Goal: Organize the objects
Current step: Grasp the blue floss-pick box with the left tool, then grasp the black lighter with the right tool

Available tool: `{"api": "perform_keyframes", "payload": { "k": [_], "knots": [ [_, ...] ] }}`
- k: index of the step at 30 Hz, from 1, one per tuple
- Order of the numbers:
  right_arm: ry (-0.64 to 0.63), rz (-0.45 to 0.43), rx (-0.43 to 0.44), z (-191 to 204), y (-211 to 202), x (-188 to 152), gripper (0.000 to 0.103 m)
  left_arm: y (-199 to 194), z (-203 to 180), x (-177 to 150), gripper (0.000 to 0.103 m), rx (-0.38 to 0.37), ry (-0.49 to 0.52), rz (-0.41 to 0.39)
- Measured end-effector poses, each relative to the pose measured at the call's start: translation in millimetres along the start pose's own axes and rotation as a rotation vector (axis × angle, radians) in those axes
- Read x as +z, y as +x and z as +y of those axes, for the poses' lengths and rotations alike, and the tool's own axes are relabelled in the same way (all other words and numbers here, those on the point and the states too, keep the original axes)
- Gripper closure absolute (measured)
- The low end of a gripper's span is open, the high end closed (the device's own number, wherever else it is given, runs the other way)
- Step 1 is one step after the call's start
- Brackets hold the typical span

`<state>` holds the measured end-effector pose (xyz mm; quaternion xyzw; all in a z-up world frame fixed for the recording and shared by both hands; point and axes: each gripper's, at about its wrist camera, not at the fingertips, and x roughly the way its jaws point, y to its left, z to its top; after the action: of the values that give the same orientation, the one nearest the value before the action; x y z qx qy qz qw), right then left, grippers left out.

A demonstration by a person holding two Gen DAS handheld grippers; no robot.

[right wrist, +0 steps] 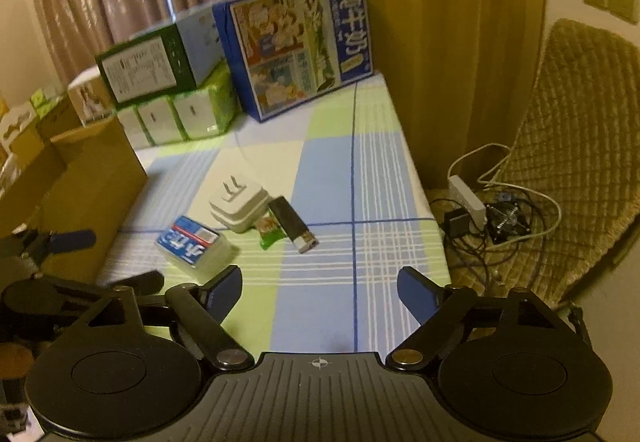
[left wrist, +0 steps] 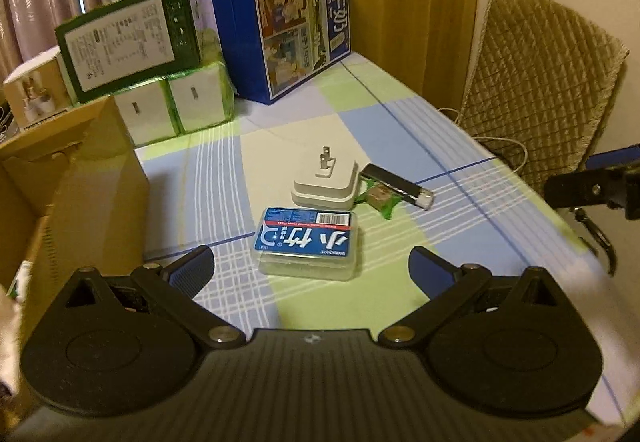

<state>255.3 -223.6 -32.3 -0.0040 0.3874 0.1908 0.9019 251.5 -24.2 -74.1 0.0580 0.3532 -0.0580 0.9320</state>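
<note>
Between my fingers, a clear glossy plastic box (left wrist: 307,242) with a paper label; past my fingertips, a matt white plastic charger (left wrist: 325,183), metal prongs up, on smooth checked cloth (left wrist: 400,122).

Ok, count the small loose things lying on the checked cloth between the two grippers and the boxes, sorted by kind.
Clear floss-pick box with blue label: 1
White plug adapter, prongs up: 1
Black lighter: 1
Green-wrapped snack: 1
Total: 4
</note>
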Motion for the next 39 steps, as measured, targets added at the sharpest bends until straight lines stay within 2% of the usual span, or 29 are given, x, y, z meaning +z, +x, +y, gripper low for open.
{"api": "perform_keyframes", "payload": {
  "k": [6, 14, 16, 18, 23, 25, 27, 29, 34, 39],
  "knots": [
    [-0.054, 0.051, 0.030, -4, 46, 2, 0.027, 44, 1, 2, 0.001, 0.008, 0.020, 0.041],
    [-0.171, 0.073, 0.058, 2, 102, 10, 0.034, 80, 9, 8, 0.003, 0.032, 0.024, 0.093],
    [-0.215, 0.083, 0.062, 5, 117, 11, 0.039, 83, 11, 8, 0.007, 0.017, 0.019, 0.096],
    [-0.242, 0.089, 0.061, 7, 129, 11, 0.049, 86, 12, 8, 0.011, 0.009, 0.017, 0.095],
    [-0.274, 0.094, 0.062, 7, 154, 14, 0.062, 90, 15, 6, 0.015, -0.007, -0.004, 0.104],
    [-0.285, 0.086, 0.072, 9, 159, 16, 0.064, 91, 16, 5, 0.017, -0.013, -0.009, 0.108],
    [-0.296, 0.086, 0.081, 12, 162, 19, 0.076, 92, 16, 4, 0.018, -0.017, -0.010, 0.111],
    [-0.300, 0.096, 0.076, 16, 162, 20, 0.082, 92, 15, 3, 0.018, -0.015, -0.009, 0.108],
    [-0.238, 0.170, 0.045, 25, 149, 15, 0.083, 83, 10, 0, 0.019, 0.000, -0.006, 0.122],
    [-0.074, 0.275, 0.022, 30, 122, 4, 0.083, 58, 5, -12, 0.019, -0.006, -0.035, 0.121]
  ]
}}
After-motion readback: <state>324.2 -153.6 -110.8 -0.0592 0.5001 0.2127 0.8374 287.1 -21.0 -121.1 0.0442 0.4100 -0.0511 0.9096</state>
